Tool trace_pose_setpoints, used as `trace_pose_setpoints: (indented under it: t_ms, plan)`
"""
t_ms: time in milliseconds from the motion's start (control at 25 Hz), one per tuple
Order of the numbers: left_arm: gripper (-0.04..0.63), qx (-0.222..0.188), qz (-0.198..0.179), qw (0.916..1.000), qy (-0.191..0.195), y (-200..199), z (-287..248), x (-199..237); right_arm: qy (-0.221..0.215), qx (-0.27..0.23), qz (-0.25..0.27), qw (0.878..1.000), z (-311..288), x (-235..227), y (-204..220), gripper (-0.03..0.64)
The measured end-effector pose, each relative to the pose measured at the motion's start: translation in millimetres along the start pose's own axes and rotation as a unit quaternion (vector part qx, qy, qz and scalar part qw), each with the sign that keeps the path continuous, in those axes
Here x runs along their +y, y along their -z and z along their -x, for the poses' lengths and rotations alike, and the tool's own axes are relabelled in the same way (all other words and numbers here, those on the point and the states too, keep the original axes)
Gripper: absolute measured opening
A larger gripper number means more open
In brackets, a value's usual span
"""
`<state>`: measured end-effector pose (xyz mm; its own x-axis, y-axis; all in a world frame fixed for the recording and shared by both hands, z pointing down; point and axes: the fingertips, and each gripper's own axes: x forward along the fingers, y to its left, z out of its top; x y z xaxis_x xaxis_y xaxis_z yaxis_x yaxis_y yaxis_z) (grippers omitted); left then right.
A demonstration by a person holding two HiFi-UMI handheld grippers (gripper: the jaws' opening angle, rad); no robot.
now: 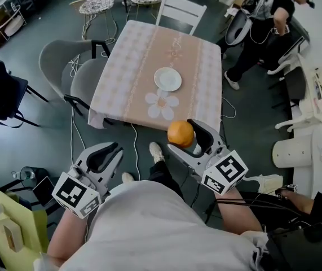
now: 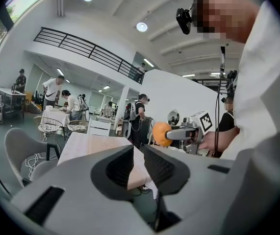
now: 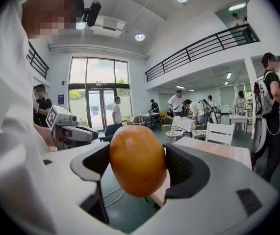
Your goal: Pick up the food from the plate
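Well short of the plate (image 1: 167,79), off the near edge of the counter (image 1: 128,72) and out over the floor (image 1: 48,134), my right fingers (image 3: 186,168) are closed on the orange fruit (image 3: 137,166), one ribbed pad on each flank, pinching it across its widest part. The plate itself sits bare near the counter's middle, so I judge the lift off it done. The fruit looks round, firm and smooth-skinned with a slight gloss. I expect middling weight and enough stiffness to bear a steady squeeze, but it seems apt to roll or squirt out if the pads ride above or below its middle, and too hard a pinch could bruise it. Across the belly, as now, is where I would hold it. My left fingers (image 2: 120,168), farther from the plate and off to its left, stand almost together with only a thin slit between, holding nothing.
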<state>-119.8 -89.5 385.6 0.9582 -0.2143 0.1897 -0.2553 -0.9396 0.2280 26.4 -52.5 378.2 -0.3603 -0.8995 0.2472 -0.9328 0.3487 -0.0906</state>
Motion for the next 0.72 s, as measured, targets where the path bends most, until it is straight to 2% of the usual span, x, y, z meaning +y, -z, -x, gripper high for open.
trace_pose_setpoints:
  t_ms: [720]
  plan:
    - [0.069, 0.001, 0.005, 0.9999, -0.016, 7.0, 16.4, 11.9, -0.017, 0.0, 0.013, 1.0, -15.9, 17.2, -5.4, 0.367]
